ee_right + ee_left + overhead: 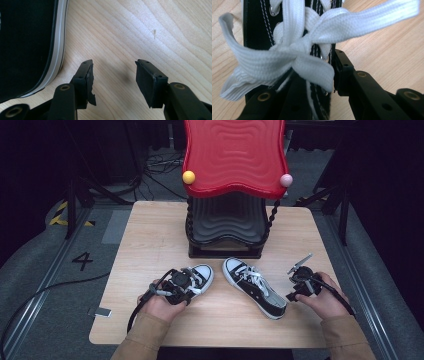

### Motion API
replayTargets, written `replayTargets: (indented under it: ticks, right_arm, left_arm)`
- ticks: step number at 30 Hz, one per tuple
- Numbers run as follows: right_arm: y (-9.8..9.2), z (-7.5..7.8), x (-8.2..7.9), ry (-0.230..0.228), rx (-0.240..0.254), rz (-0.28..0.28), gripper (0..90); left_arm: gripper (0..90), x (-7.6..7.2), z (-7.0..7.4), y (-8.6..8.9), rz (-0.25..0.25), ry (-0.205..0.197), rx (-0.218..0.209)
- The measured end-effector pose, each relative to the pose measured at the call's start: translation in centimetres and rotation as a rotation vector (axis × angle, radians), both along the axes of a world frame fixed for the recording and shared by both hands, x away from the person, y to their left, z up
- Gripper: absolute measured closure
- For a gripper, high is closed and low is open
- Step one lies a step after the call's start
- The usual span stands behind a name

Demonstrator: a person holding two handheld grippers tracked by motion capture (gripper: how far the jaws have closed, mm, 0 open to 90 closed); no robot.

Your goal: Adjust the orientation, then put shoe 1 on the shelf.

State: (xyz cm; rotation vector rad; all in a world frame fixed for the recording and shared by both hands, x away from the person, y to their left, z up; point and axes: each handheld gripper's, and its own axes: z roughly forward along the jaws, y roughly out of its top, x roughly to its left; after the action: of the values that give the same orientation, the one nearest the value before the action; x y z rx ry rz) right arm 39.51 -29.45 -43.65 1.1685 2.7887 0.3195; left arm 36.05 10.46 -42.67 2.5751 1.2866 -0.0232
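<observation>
— Left claw (186, 287) sits right on the left shoe (200, 276), near the front edge of the bench (150, 240). How do you read the grip?

— From the left gripper view, one jaw stands just to the right of the bow (294, 55) and the other is buried under the laces on the left. They straddle the shoe's throat, but I cannot tell whether they pinch anything yet.

— So the job looks like working on that bow?

— That is my judgement. The knot is tied, with a loop (244, 60) hanging left and a long flat end (367, 17) running off to the upper right. To undo it cleanly, take that free end alone, not the loop, and pull along its own line.

— And the right claw (300, 280)?

— Jaws apart, holding nothing, hovering over bare wood just beside the right shoe (255, 287), whose white sole edge (56, 50) shows in the right gripper view.

— Any use for it?

— It could pin the left shoe down, or the pull will likely drag the shoe across the wood. Avoid catching the tongue with the lace.
</observation>
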Motion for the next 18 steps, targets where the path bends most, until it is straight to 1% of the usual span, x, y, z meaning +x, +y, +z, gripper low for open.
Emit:
replayTargets:
  ticks: [1,2,4,6,8,10,11,12,13,14,16,18]
  right_arm:
    - [0.0,0.0,0.0,0.000,0.000,0.000,49.0]
    - [0.0,0.0,0.0,0.001,0.000,0.000,49.0]
    - [-0.1,-0.1,0.0,0.000,-0.001,-0.006,49.0]
    - [-0.2,-0.1,0.0,0.002,0.001,-0.004,49.0]
    - [-0.2,-0.2,0.0,0.004,0.000,-0.004,49.0]
    - [-0.3,-0.2,-0.1,0.004,0.002,-0.005,49.0]
    - [-0.3,-0.2,-0.1,0.003,0.003,-0.006,49.0]
    - [-0.4,-0.2,-0.1,0.003,0.005,-0.007,49.0]
    - [-0.6,-0.2,-0.2,0.003,0.007,-0.011,49.0]
    - [-0.7,-0.2,-0.2,0.001,0.007,-0.013,49.0]
    - [-0.9,-0.2,-0.3,0.002,0.009,-0.022,49.0]
    - [-1.2,-0.2,-0.4,-0.004,0.011,-0.027,49.0]
  left_arm:
    - [78.1,0.0,0.0,0.0,0.000,0.000,0.000]
    - [78.1,0.2,0.0,0.1,0.000,0.014,-0.005]
    - [79.2,0.4,0.0,0.4,0.003,0.030,-0.029]
    - [80.1,0.6,0.0,0.5,-0.004,0.036,-0.033]
    - [81.4,0.5,0.1,0.5,-0.021,0.025,-0.046]
    - [83.5,0.4,0.3,0.4,-0.017,0.001,-0.062]
    - [84.2,0.3,0.5,0.3,-0.019,-0.013,-0.061]
    - [85.0,0.2,0.9,0.2,-0.009,-0.033,-0.062]
    - [85.7,0.1,1.1,0.2,-0.002,-0.043,-0.066]
    - [85.9,0.1,1.3,0.3,0.014,-0.051,-0.086]
    - [86.1,0.0,1.7,0.3,0.014,-0.040,-0.120]
    - [86.1,0.0,2.1,0.2,0.006,-0.037,-0.114]
